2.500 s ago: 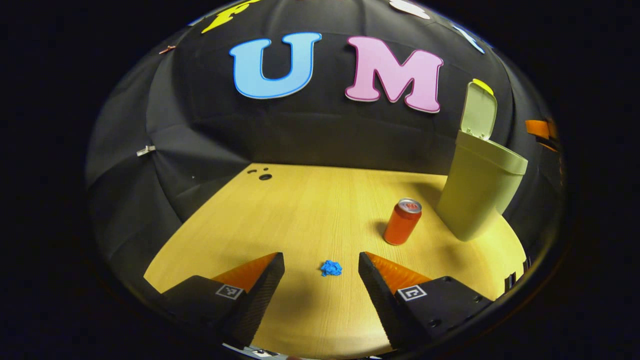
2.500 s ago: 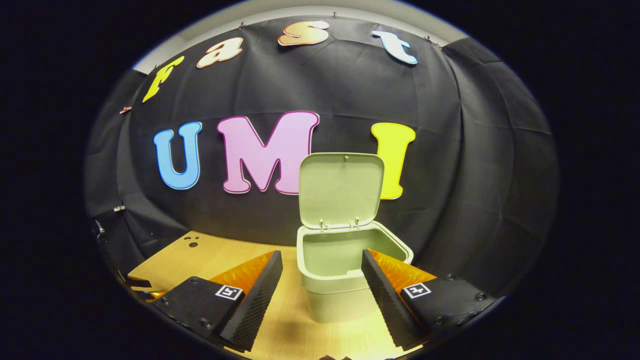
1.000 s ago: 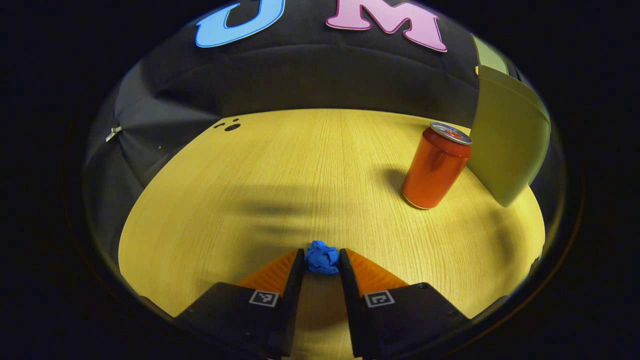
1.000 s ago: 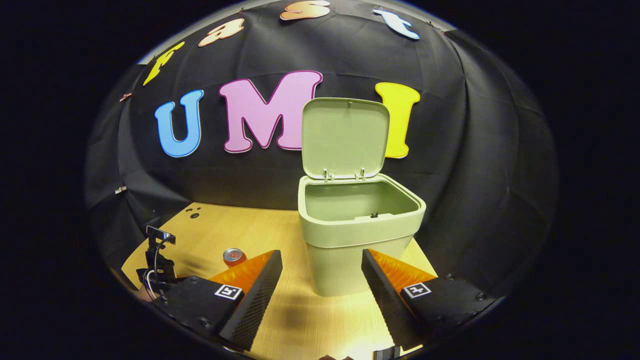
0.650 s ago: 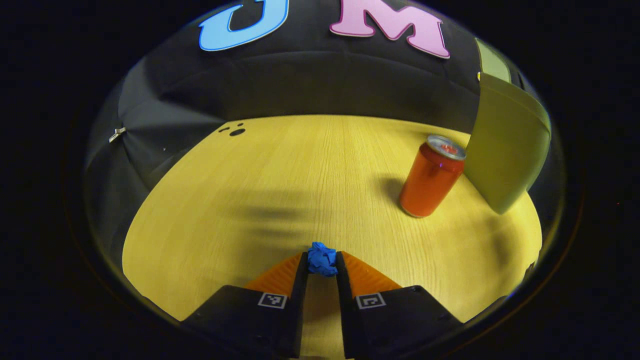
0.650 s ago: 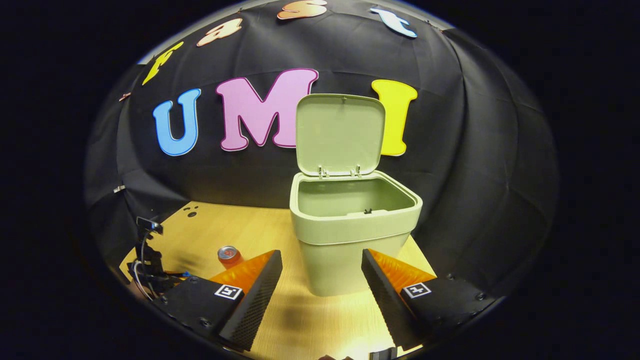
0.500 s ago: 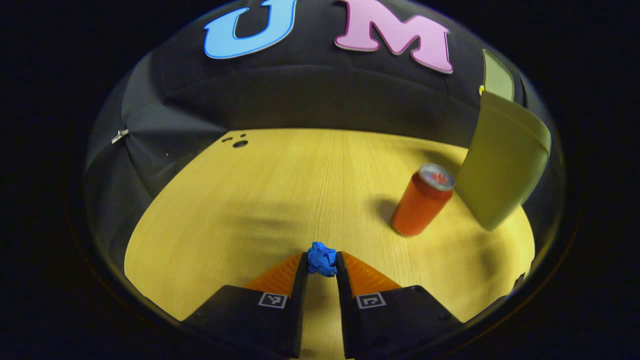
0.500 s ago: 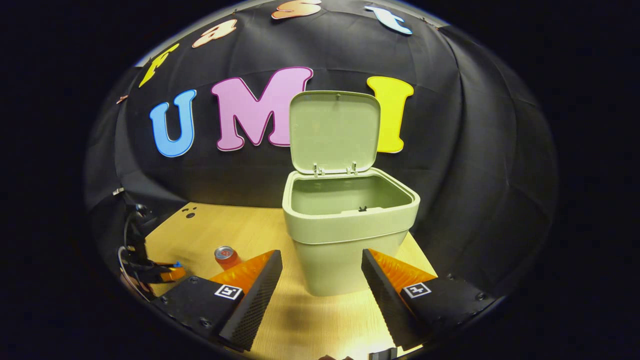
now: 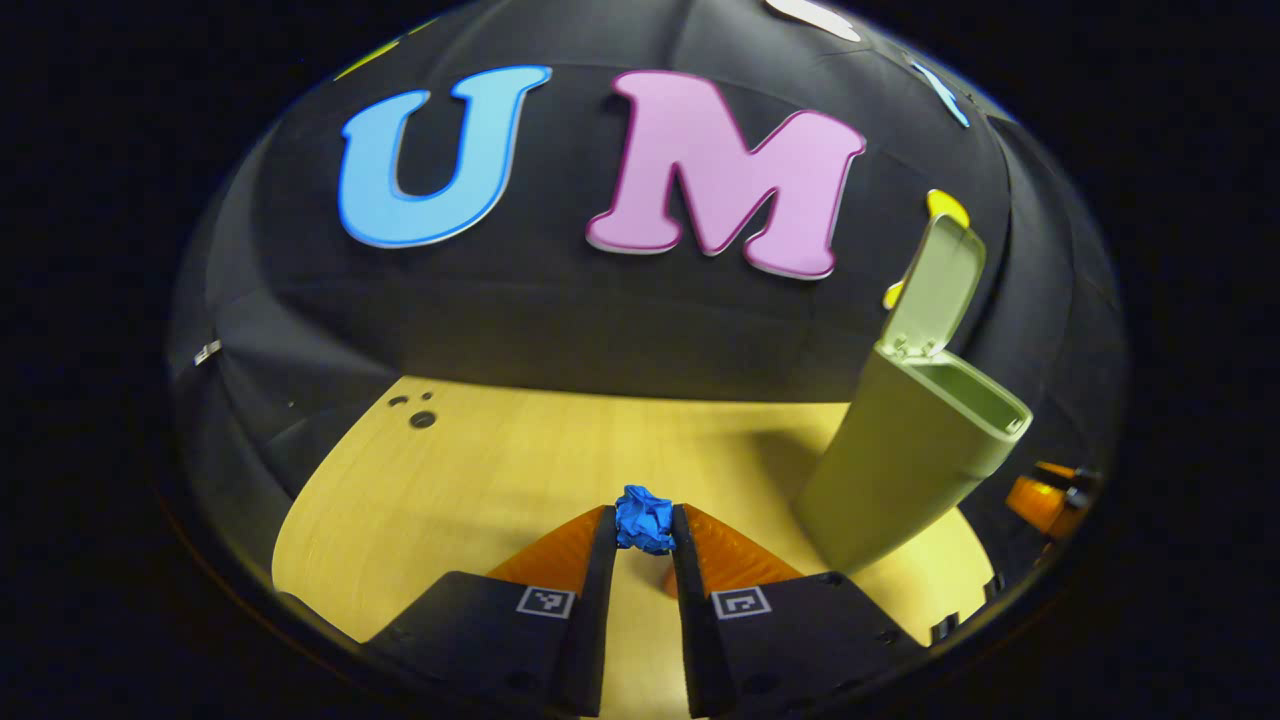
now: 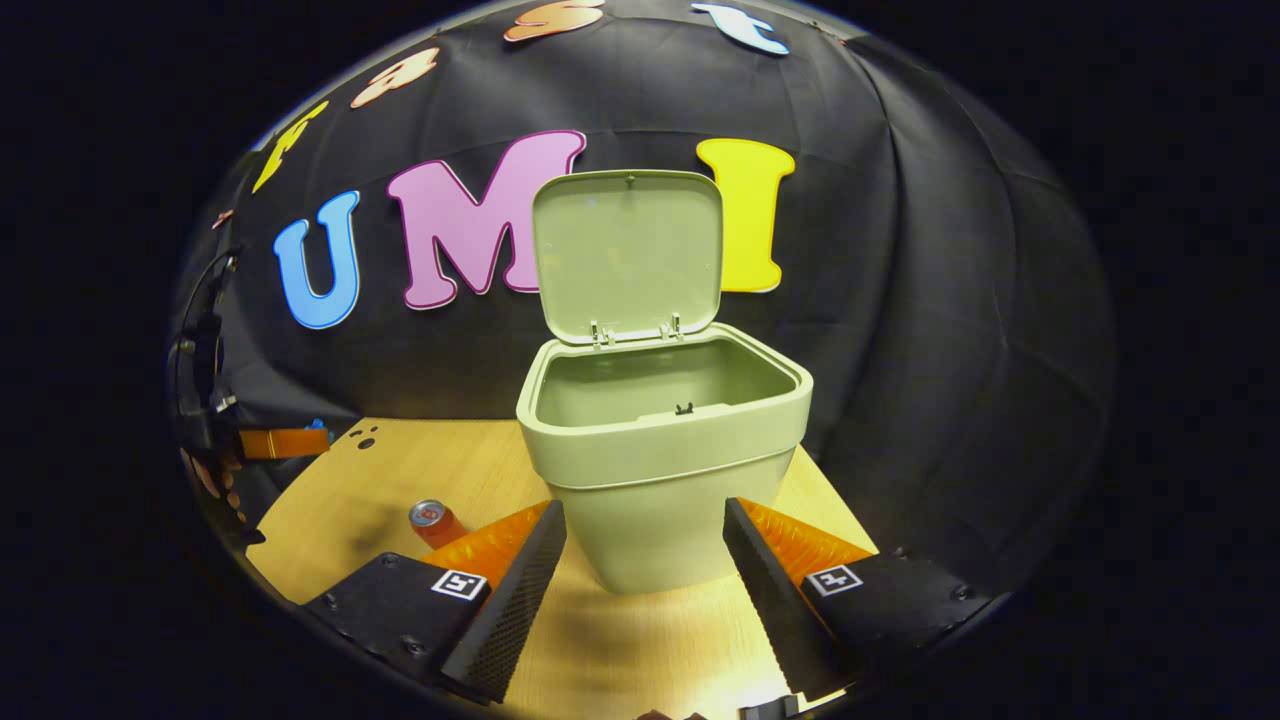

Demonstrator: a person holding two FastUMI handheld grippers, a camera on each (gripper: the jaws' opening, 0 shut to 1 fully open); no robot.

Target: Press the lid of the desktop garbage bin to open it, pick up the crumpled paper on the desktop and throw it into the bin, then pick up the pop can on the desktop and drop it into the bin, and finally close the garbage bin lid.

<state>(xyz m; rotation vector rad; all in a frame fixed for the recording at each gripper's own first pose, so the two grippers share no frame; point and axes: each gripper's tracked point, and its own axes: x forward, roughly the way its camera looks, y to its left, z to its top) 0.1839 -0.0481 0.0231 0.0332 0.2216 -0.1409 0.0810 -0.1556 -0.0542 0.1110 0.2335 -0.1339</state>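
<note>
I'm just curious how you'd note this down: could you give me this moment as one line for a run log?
left gripper: shut on crumpled paper, lifted | right gripper: open, empty | bin: lid up | pop can: upright on desktop

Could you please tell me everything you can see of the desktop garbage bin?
The garbage bin is pale green, plastic-looking, with rounded corners, tapering toward its base. It stands upright on the wooden desktop. Its lid is swung up on two rear hinges, and the visible interior looks empty. Neither gripper touches it.

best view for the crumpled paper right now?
Left gripper view: the crumpled paper sits centred and close, pinched between the left tool fingers. Right gripper view gives just a blue speck at that tool's tip, far left.
</note>
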